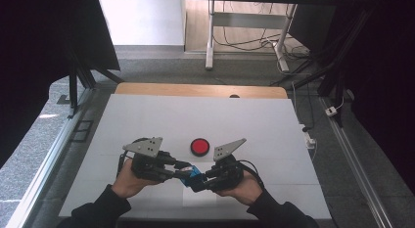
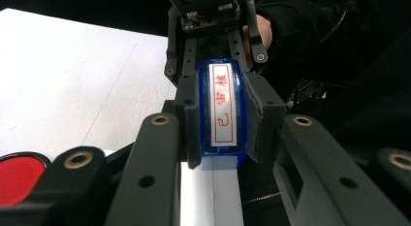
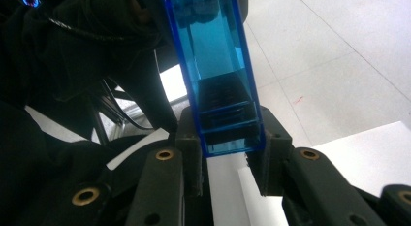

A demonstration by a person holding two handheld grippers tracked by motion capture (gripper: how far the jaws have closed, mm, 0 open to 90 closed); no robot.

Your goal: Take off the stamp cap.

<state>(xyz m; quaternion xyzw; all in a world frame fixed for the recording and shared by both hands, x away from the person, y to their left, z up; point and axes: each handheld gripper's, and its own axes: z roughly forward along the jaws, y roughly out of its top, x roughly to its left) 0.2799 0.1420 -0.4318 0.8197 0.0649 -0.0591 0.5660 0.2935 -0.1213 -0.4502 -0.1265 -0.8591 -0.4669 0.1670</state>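
Because the blue stamp (image 1: 192,172) is held from both ends at once, it is kept off the white table (image 1: 147,120) and steadied between the two grippers, just above a white sheet of paper (image 1: 200,194) near the table's front edge. In the left gripper view the stamp (image 2: 222,109) is seen clamped by the jaws on its two long sides, with its white label and red characters turned toward that camera. In the right gripper view the clear blue casing (image 3: 218,85) is seen pinched at its lower end between the jaw pads, the rest of the body rising away toward the other hand. Such a double hold is judged to suit either a handover or the pulling apart of a cap and body; which one is meant cannot be told.

The left gripper (image 1: 180,168) is pointed right and the right gripper (image 1: 199,178) is pointed left, so that the jaws meet at the stamp. Both hands are kept low and close together, the forearms entering from the bottom edge. A red round pad (image 1: 199,147) is left untouched just beyond the grippers.
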